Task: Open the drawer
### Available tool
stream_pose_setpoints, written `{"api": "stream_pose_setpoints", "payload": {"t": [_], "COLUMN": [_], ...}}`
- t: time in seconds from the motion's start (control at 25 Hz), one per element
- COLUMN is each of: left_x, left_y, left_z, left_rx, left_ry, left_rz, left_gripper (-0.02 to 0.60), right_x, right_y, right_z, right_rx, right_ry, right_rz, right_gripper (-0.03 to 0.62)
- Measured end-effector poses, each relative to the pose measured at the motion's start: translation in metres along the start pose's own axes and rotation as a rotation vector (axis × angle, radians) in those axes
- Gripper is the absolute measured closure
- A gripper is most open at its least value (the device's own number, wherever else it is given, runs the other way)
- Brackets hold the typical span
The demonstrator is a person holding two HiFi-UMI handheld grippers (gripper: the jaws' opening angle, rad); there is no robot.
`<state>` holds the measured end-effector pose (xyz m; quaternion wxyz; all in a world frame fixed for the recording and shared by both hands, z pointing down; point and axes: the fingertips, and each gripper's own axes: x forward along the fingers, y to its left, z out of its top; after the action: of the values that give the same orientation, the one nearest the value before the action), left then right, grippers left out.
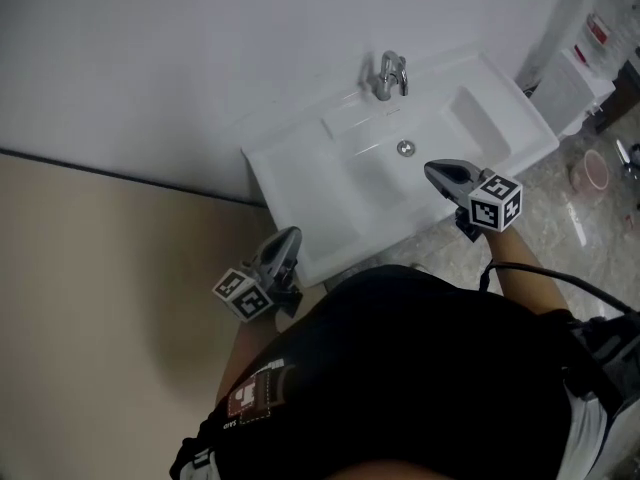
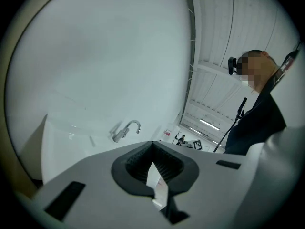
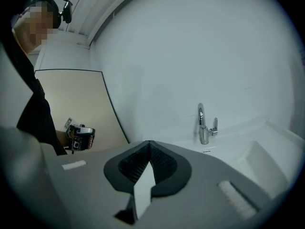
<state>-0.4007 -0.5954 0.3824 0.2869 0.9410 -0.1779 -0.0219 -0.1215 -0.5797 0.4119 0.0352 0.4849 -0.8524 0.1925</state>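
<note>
Left tool (image 1: 288, 236) is hovering by the sink's (image 1: 300, 163) front-left corner, right tool (image 1: 435, 173) over its basin beside the drain (image 1: 405, 148). Both are sitting fully closed, gripping nothing.

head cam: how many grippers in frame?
2. The left gripper is at the near left corner of the sink. The right gripper is over the basin, just right of the drain. Nothing suggests a hidden one.
</note>
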Motion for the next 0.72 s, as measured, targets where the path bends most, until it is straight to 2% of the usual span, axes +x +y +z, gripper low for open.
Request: {"api": "stream_pose_setpoints", "payload": {"t": [0.2,0.36,0.72], "left_x": [0.045,0.099,0.229], "left_y": [0.001,-0.022,-0.083], "left_z": [-0.020,-0.047,-0.138], "left_rx": [0.005,0.011,0.031], "left_ry": [0.101,0.183,0.375], "left_rz": [-0.089,-0.126,-0.187], "left_gripper": [0.594,0.594,0.594], "right_x": [-0.024,-0.065,-0.175], "right_y": [-0.031,-0.069,-0.178], "right_z": [-0.024,-0.051,-0.121], "right_rx": [0.045,0.096,0.177], "right_ry": [-0.018,-0.033,-0.078], "right_rz": [-0.114,-0.186,-0.310], "right_gripper": [0.600,0.599,0.600]}}
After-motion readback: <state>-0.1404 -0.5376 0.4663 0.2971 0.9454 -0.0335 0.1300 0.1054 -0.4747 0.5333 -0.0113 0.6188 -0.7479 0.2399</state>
